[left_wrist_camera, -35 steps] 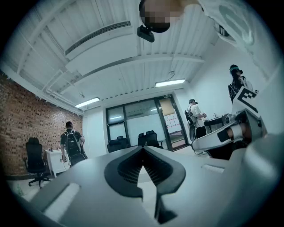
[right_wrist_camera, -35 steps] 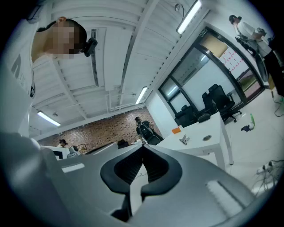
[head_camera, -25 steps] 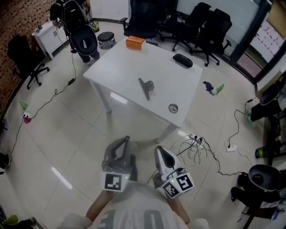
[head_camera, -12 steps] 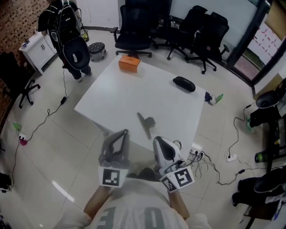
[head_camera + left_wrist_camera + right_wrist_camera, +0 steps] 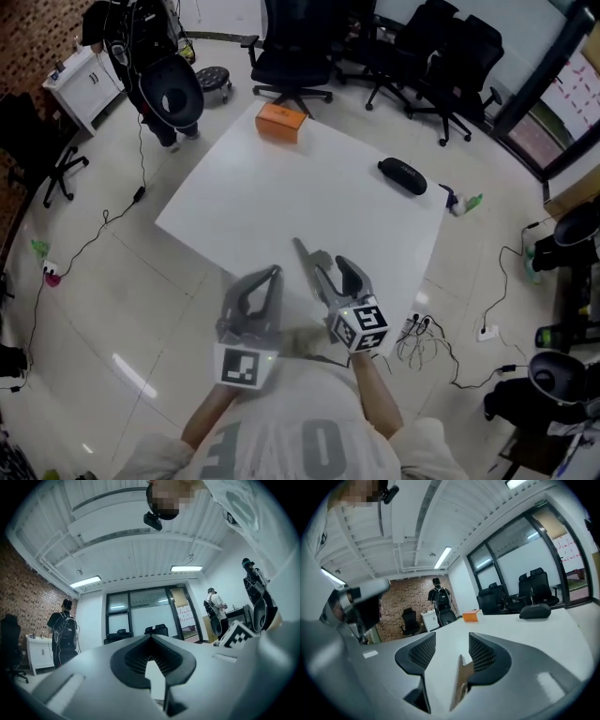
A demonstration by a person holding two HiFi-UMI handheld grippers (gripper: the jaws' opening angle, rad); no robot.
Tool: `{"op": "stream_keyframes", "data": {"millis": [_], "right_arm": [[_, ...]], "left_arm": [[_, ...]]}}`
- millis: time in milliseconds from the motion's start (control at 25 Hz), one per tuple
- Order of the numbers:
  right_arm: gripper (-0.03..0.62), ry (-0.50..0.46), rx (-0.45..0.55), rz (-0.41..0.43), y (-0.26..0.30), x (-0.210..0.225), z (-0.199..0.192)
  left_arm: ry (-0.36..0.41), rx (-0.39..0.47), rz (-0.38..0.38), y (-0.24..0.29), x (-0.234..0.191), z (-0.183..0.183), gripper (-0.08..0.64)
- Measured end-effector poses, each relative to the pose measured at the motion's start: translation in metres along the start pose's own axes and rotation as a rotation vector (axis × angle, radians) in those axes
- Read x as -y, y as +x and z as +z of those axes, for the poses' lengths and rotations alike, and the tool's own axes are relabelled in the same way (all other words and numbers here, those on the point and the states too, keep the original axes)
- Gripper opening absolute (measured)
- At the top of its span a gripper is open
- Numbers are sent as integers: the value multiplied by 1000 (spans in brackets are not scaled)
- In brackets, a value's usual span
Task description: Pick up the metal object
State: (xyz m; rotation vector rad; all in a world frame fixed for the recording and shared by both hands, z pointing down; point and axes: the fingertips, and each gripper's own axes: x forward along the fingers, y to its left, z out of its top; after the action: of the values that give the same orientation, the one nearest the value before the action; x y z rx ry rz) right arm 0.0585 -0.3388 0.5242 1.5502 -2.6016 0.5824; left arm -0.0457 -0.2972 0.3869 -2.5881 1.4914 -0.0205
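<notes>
Left gripper [image 5: 265,284]: you kept its jaws together, empty.
Metal object [image 5: 304,258]: one, at the table's [image 5: 234,202] 6 o'clock edge.
Right gripper [image 5: 337,274]: your jaws had just been opening wide, astride that object, not gripping it.
Others: one box [image 5: 281,122] at 12 o'clock, one case [image 5: 401,175] at 2.

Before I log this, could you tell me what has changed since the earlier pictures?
Both claws advanced to the table; the right claw reached over its edge and has just opened, metal object between its jaws, ungripped. Left claw stays shut; orange box and black case unmoved.
</notes>
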Motion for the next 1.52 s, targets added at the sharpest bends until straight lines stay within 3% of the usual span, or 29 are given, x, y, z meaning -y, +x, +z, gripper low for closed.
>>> {"op": "stream_keyframes", "data": {"millis": [80,240,400,560,640,720,800,880,1040,1240,1520], "right_arm": [[237,-6,-73,-27,21,20,-22],[259,7,-188,-52,43,42,-59],[253,26,-290,-35,54,43,-89],[143,-32,-363,-31,58,38,-98],[127,12,-375,-4,59,34,-99],[94,60,-353,13,58,29,-96],[49,38,-323,10,55,27,-87],[44,-13,-315,0,53,27,-80],[43,3,-253,-22,41,32,-61],[41,-27,-107,-10,19,19,-1],[41,24,168,32,-44,-16,97]], "left_arm": [[-18,0,7,5,0,-2,2],[80,-18,-32,12,6,-4,2],[95,-20,-41,21,7,-3,2],[76,-31,-34,23,8,-5,2],[50,-40,-26,21,9,-9,2],[30,-42,-22,21,10,-11,2],[-9,-43,-9,22,10,-10,2],[-50,-38,10,22,7,-9,2],[-37,-19,18,22,7,-6,2],[-54,-39,35,18,5,-10,2],[-63,-20,59,17,3,-4,2]]}}
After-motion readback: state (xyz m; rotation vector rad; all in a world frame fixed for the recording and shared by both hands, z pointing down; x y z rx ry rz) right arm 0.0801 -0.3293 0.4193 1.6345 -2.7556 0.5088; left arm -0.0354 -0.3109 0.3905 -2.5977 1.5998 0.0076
